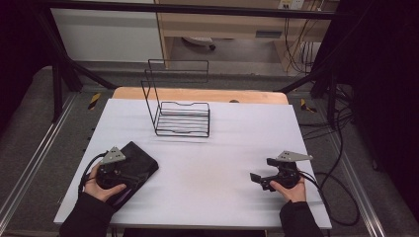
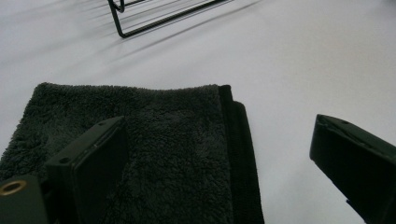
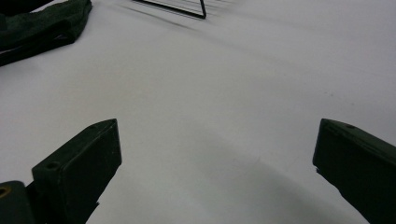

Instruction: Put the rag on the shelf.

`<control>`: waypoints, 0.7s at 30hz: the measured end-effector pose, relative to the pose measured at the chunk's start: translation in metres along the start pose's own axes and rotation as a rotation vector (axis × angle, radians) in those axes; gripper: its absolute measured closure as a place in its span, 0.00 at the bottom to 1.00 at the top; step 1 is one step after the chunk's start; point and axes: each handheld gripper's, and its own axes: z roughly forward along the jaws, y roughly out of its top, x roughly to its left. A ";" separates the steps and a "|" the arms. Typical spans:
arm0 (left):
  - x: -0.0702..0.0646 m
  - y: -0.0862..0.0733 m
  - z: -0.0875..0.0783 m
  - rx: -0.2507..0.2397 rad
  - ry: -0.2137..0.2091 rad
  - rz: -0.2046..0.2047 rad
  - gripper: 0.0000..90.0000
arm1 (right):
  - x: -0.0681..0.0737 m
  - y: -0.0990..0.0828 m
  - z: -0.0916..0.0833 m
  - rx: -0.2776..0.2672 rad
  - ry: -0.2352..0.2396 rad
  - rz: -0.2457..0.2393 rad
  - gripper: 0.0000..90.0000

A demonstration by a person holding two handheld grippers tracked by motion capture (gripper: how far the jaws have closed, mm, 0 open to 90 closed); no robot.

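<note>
On the white table [image 1: 207,163], a folded black towel [image 2: 154,154] lies under the left gripper [image 2: 215,163], jaws wide; the right gripper [image 3: 217,168] hovers wide and empty, away from the wire rack [image 1: 180,118].

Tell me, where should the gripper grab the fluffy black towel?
Probably at the hemmed edge of the black towel, coming from the bare table side. In the left gripper view that stitched edge lies straight between the open jaws of the left gripper, with one jaw over the cloth and the other over the table. It's flat and folded, so pinch low.
</note>
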 end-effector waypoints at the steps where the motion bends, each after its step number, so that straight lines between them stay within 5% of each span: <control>1: 0.000 0.000 0.000 0.000 0.001 -0.002 0.05 | 0.000 0.000 0.000 0.001 0.000 -0.001 0.02; 21: -0.010 0.018 0.006 0.008 0.002 -0.011 0.10 | 0.001 -0.001 0.002 0.010 -0.009 -0.005 0.02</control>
